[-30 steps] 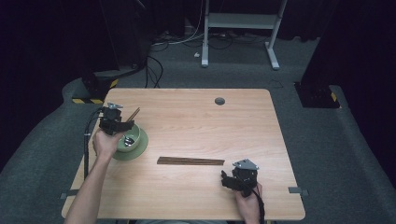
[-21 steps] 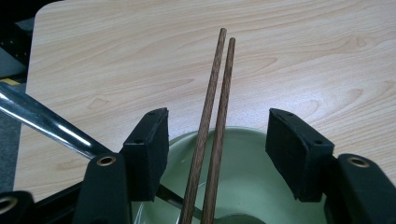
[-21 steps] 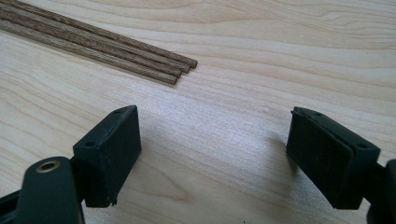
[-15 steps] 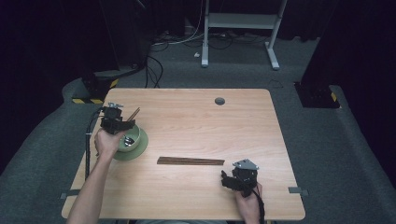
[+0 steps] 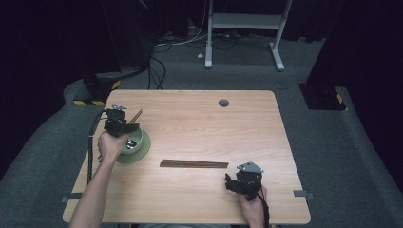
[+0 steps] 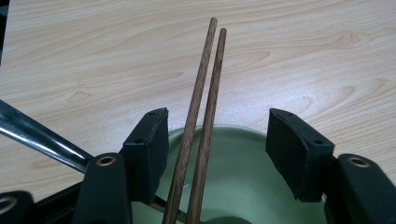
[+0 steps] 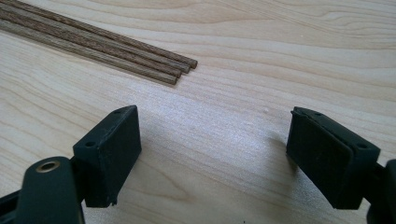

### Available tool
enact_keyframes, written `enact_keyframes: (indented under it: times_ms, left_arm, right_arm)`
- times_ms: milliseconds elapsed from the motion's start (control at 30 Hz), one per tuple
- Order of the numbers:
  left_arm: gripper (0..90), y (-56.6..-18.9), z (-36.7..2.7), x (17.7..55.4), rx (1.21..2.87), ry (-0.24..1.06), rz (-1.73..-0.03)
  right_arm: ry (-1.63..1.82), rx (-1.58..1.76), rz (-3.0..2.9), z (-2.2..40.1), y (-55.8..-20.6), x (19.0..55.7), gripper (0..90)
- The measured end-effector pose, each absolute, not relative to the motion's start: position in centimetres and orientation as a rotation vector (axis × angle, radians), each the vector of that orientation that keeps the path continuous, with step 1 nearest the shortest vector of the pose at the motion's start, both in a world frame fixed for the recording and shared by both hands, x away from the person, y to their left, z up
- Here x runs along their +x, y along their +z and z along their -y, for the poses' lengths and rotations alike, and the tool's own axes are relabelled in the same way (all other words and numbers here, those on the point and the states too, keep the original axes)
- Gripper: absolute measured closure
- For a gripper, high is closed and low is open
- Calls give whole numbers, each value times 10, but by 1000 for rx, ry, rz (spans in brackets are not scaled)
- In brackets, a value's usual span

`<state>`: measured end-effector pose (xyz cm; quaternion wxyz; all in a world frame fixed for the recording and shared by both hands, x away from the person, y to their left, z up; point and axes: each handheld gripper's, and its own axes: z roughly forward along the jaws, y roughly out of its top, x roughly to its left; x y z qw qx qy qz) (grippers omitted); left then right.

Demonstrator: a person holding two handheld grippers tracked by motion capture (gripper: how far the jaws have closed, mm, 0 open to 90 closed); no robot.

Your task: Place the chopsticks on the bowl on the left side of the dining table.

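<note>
High view: wooden table (image 5: 190, 118); green bowl (image 5: 138, 145) near its left edge, the left gripper (image 5: 119, 124) over it; bundle of chopsticks (image 5: 193, 164) lying mid-table, toward the front edge; right gripper (image 5: 243, 179) by the front edge, just right of that bundle.

Left gripper view: jaws parted wide, two chopsticks (image 6: 201, 116) standing loose between them (neither pad touching), lower ends in the bowl (image 6: 243, 186); metal handle (image 6: 37, 137) at left.

Right gripper view: jaws wide apart, nothing between; chopstick ends (image 7: 140, 58) ahead on the table.
</note>
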<state>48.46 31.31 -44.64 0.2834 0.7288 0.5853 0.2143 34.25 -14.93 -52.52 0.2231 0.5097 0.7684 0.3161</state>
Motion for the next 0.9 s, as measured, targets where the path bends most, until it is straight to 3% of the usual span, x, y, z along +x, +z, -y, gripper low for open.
enact_keyframes:
  times_ms: [900]
  left_arm:
    - [399,-445,-303,480,2009,547,-1510]
  right_arm:
    - [873,1407,-2122,149,-525,342,171]
